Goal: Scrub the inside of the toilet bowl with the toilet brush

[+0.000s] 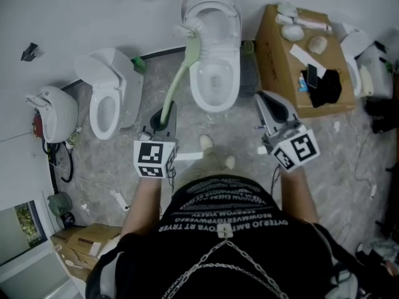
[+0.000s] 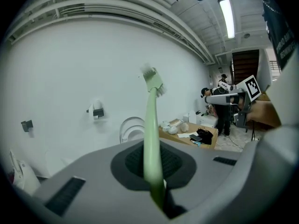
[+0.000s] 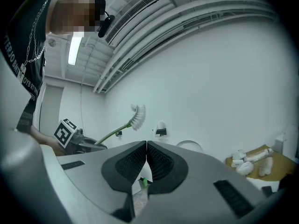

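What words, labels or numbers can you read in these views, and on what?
White print on the person's black T-shirt: upside down, too blurred to read.
Black-and-white square-marker cube on the left gripper, another on the right gripper: patterns only, no letters.
Brown cardboard box, pale green toilet brush: no print legible.

The person wears a black short-sleeved shirt (image 1: pixel 224 226) with rows of white lettering printed across the front. A silver chain (image 1: pixel 215 263) with a small square pendant lies over it. The shoes (image 1: pixel 206 144) are pale. The left gripper (image 1: pixel 164 116) and the right gripper (image 1: pixel 262 98) each have a smooth grey body. Their dark ribbed pads (image 3: pixel 161 163) sit in a darker grey surround. Each gripper carries a white cube (image 1: pixel 154 159) with black square markers at the hand end.
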Demonstrator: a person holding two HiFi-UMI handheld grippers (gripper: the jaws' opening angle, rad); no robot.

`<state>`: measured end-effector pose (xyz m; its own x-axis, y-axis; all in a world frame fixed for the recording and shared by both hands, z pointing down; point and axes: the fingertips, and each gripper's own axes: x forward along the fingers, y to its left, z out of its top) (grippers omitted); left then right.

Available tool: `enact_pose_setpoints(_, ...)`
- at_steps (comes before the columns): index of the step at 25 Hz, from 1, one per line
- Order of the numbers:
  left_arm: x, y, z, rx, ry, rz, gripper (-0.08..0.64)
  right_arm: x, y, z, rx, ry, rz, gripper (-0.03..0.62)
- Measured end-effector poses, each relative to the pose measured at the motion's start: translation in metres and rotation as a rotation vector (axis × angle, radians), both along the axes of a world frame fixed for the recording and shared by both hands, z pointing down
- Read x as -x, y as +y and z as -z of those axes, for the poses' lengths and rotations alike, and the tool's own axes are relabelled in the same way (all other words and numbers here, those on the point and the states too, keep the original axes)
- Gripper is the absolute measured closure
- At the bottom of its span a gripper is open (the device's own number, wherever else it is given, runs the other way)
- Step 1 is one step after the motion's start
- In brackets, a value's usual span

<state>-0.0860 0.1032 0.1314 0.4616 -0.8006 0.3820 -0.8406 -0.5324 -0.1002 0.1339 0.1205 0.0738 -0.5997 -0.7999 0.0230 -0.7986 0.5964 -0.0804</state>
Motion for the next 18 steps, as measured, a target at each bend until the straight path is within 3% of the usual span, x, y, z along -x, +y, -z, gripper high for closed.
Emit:
enact_pose_setpoints(10,0.012,-0.059,-0.025,0.042,0.026,-0.048,0.558,0.035,-0.059,-0.002,0.015,0.033,0.027,0.583)
enact_pose_setpoints(18,0.024,-0.114,-0.031,0.024,-0.009,-0.081,0.558,0.053,-0.109,0.019,-0.02,0.063,0.0,0.583)
